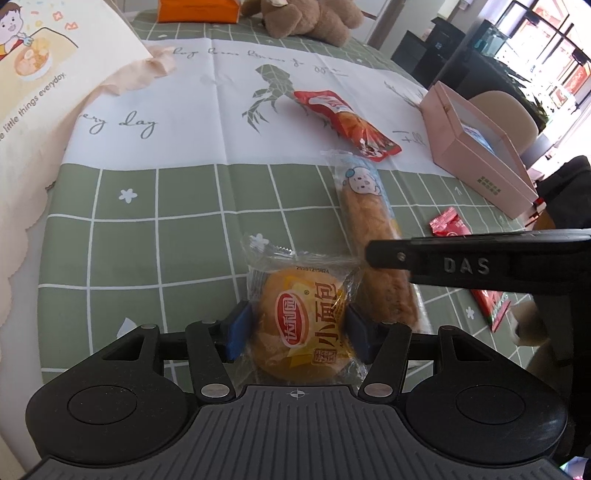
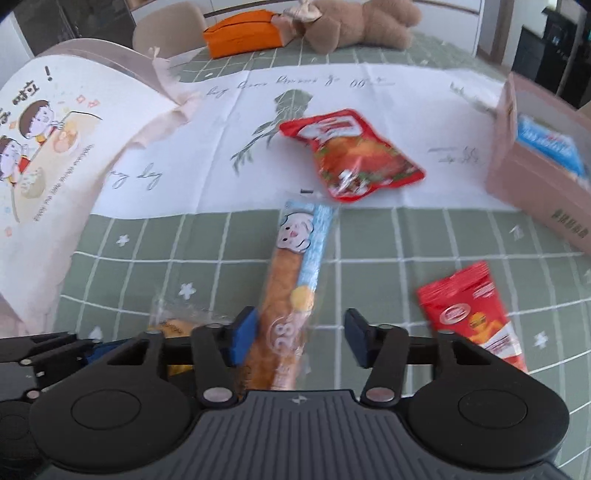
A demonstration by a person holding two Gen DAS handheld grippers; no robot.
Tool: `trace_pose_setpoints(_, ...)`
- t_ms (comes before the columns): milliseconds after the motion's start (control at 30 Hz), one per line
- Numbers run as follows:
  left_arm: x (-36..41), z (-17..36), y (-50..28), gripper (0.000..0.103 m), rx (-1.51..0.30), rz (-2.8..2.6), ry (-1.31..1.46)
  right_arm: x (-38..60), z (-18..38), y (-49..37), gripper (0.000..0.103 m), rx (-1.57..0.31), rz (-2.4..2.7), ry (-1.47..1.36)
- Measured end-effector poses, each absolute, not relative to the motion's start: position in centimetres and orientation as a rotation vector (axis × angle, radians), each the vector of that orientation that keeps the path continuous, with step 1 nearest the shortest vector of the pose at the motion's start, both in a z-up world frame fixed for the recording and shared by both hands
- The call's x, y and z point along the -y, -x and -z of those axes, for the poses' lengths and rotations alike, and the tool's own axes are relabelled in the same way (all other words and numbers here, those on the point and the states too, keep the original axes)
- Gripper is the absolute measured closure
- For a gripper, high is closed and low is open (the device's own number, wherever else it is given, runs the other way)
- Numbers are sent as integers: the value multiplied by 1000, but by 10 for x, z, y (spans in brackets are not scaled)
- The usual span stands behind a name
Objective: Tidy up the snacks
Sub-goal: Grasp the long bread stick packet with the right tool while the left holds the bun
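Left wrist view. Left gripper [image 1: 297,326], blue pads pressed against both sides of a round bun [image 1: 301,325] in a clear crinkled wrapper with a red oval logo and yellow label; bun resting low on the green checked tablecloth [image 1: 184,240]. Just to its right, one long bread stick [image 1: 373,229] in a clear sleeve printed with a pale blue cartoon face, lower end crossed by the black finger of the right gripper [image 1: 461,264]. Beyond it, one glossy red pouch [image 1: 345,123] lying on the white printed centre of the cloth. One small red packet [image 1: 448,221] and the corner of another red packet [image 1: 493,308] at the right. One pink cardboard box [image 1: 476,147], open, on the right. One brown plush bear [image 1: 310,16] and one orange box [image 1: 197,10] at the far edge. One cream cloth bag [image 1: 44,92] with a cartoon print at the left.

Right wrist view, slightly blurred. Right gripper [image 2: 301,338] partly open, left pad touching the bread stick, right pad clear of it; no grip yet. Bread stick between the pads, running away toward the red pouch. Red packet flat on the cloth at right. Pink box at the right edge, with a blue pack [image 2: 546,146] inside.
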State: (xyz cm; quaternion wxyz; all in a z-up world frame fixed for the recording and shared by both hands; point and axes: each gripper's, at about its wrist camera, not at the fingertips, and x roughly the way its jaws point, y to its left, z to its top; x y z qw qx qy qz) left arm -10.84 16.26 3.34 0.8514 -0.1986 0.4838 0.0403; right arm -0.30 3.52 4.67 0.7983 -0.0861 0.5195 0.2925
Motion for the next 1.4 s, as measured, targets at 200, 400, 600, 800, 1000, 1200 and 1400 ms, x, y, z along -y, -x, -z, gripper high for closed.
trace_pose_setpoints(200,-163,-33,107,42,-1021,-83,427,-6,-49,10,70,-1118,-590,209)
trace_pose_setpoints(400,-160,-33,104,42,-1027,-62,434,40,-47,16,70,-1144,-522,173)
trace_pose_setpoints(600,-153,-32,101,42,-1030,-45,422,54,-47,18,68,-1150,-505,190)
trace_pose_setpoints(800,-152,-32,102,42,-1024,-52,431,29,-36,7,65,-1132,-503,257)
trace_pose_setpoints(1000,-150,-32,102,42,-1023,-68,426,-2,-32,-11,62,-1068,-498,323)
trace_pose_setpoints(1200,-149,-32,102,42,-1024,-71,432,8,-33,-16,71,-1071,-528,296)
trace_pose_setpoints(1400,-143,-32,96,42,-1028,-51,419,41,-34,-7,72,-1121,-515,211)
